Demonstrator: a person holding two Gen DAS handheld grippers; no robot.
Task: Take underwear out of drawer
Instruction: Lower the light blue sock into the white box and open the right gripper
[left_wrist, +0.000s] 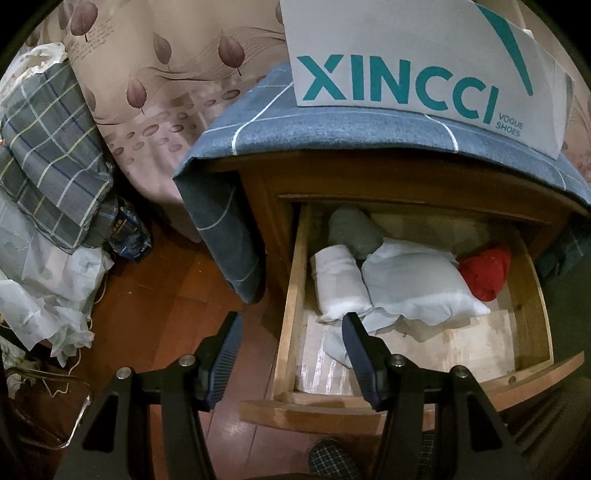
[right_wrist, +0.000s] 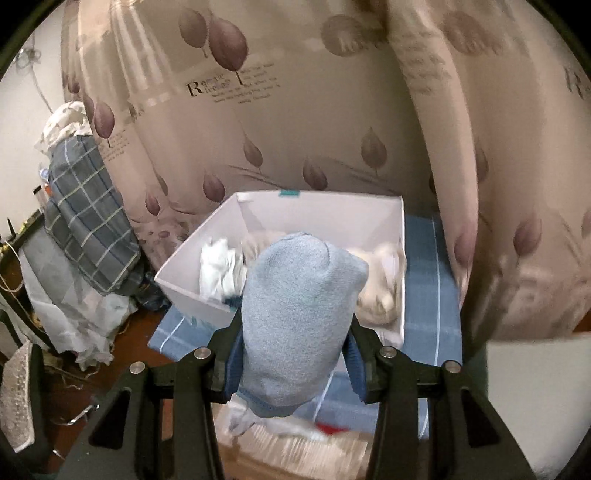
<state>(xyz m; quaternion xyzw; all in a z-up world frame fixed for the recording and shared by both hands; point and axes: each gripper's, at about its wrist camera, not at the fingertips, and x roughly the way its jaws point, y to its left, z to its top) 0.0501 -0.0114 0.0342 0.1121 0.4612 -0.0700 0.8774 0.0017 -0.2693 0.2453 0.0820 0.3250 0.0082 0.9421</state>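
My left gripper (left_wrist: 291, 332) hovers with its jaws spread wide and nothing between them, straddling the left wall of the open drawer (left_wrist: 291, 306). My right gripper (right_wrist: 295, 332) is raised above the nightstand, its fingers pinching a rolled light-blue underwear (right_wrist: 299, 317) that stands up between them, just in front of the white shoebox (right_wrist: 195, 291). The box sits on a blue checked cloth (right_wrist: 432, 295) and already holds a white garment (right_wrist: 218, 269) and a beige one (right_wrist: 384, 284). In the drawer lie a white roll (left_wrist: 340, 280), a grey roll (left_wrist: 354, 230), a white bundle (left_wrist: 417, 284) and a red piece (left_wrist: 487, 271). The leaf-print curtain (right_wrist: 295, 122) hangs close behind the box.
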